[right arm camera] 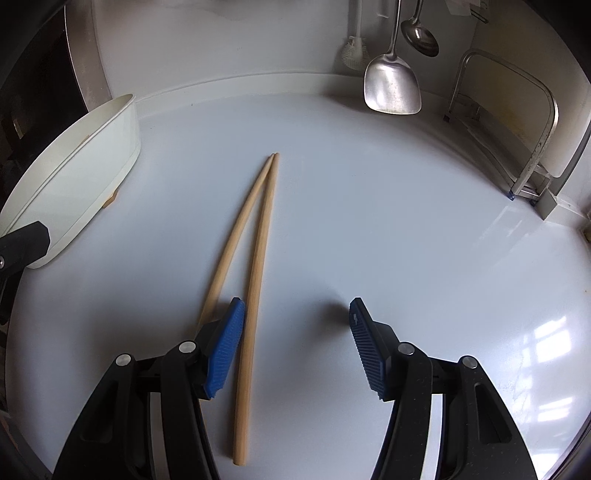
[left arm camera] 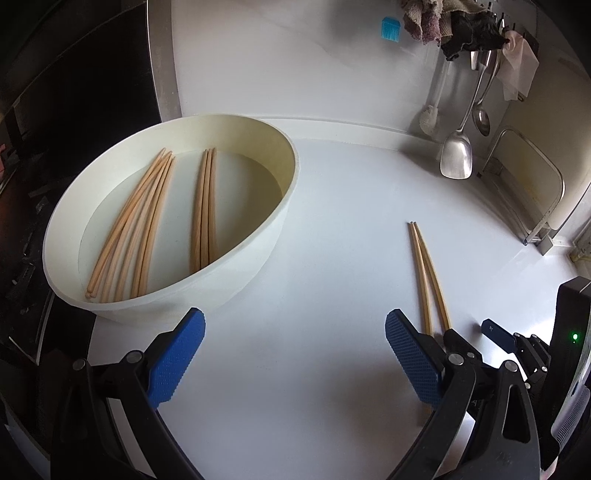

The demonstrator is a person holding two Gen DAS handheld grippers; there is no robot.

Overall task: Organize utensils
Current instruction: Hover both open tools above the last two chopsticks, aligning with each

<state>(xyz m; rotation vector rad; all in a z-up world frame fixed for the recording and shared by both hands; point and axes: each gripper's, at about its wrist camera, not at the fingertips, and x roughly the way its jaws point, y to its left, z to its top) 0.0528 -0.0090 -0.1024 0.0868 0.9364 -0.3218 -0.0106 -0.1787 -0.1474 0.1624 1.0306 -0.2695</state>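
Observation:
A white oval tub (left arm camera: 284, 206) on the white counter holds several wooden chopsticks (left arm camera: 147, 221), a fanned bunch on its left and a tight group (left arm camera: 205, 206) in its middle. Two loose chopsticks (left arm camera: 428, 273) lie on the counter to its right; they also show in the right wrist view (right arm camera: 258, 236). My left gripper (left arm camera: 295, 354) is open and empty, just in front of the tub. My right gripper (right arm camera: 297, 343) is open low over the near ends of the loose pair; one chopstick lies between its fingers, the other runs under the left finger (right arm camera: 225, 347). The tub's side also shows there (right arm camera: 96, 162).
A metal spatula (right arm camera: 391, 85), a ladle (right arm camera: 421, 37) and a white brush (right arm camera: 354, 51) hang on the back wall. A metal rack (right arm camera: 532, 147) stands at the right. Cloths (left arm camera: 454, 26) and a blue brush (left arm camera: 390, 29) hang higher. A dark stove area (left arm camera: 55, 147) lies left of the tub.

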